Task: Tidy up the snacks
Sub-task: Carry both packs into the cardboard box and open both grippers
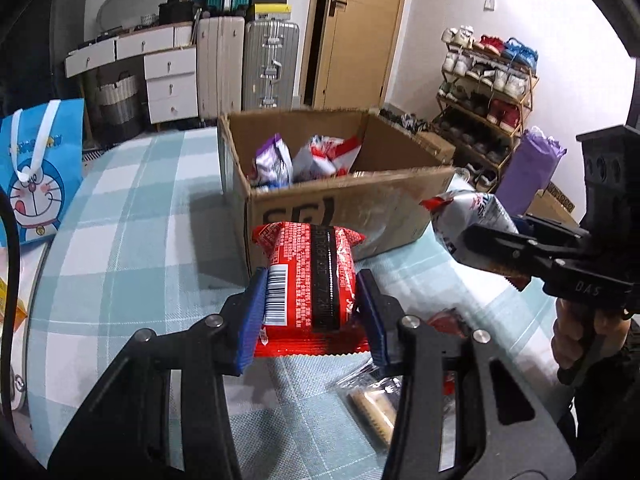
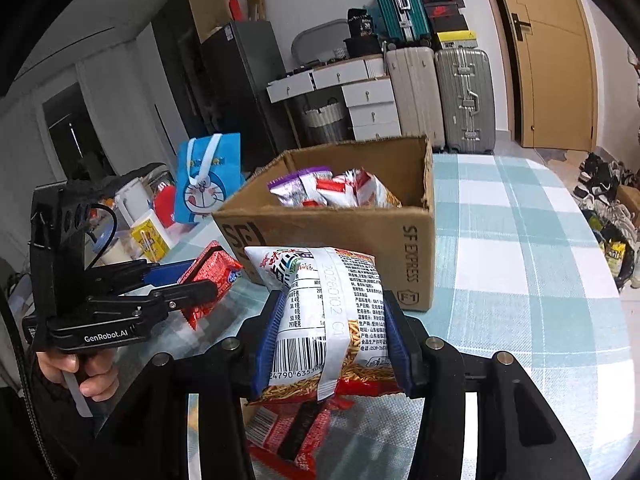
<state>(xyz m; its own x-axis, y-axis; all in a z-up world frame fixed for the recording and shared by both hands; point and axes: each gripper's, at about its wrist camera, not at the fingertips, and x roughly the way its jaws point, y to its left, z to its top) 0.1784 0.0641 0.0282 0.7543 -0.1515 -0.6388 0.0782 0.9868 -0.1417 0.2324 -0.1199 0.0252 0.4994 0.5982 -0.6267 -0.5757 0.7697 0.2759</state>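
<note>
Grip check, both hands loaded. We hold the left gripper (image 1: 310, 292) pinched on a red snack packet (image 1: 310, 276), blue pads pressing its two long edges, barcode side up, crimped end toward us. The right gripper (image 2: 334, 332) is clamped on a white-and-red noodle-snack bag (image 2: 332, 300) the same way, across its width, printed back facing the camera. Gripping at mid-body keeps each pouch from folding or swinging, as far as we can judge.

Both packets are clear of the checked tablecloth (image 1: 120, 240) and sit just in front of the open cardboard box (image 1: 348, 204), below its rim. The box already holds a purple-and-white bag (image 1: 274, 160) and red-and-white bags (image 1: 324, 154), so we read it as the collection point. Its flaps are cut or folded away, leaving the top clear for a drop from above.

More snacks lie on the cloth beneath the grippers: a clear-wrapped biscuit pack (image 1: 372, 404) and another red packet (image 2: 288, 436). These are not yet sorted.

Next move, in our judgement: raise both above the near wall, carry forward, release over the pile. Risk: a trailing crimped edge catching the cardboard rim.
</note>
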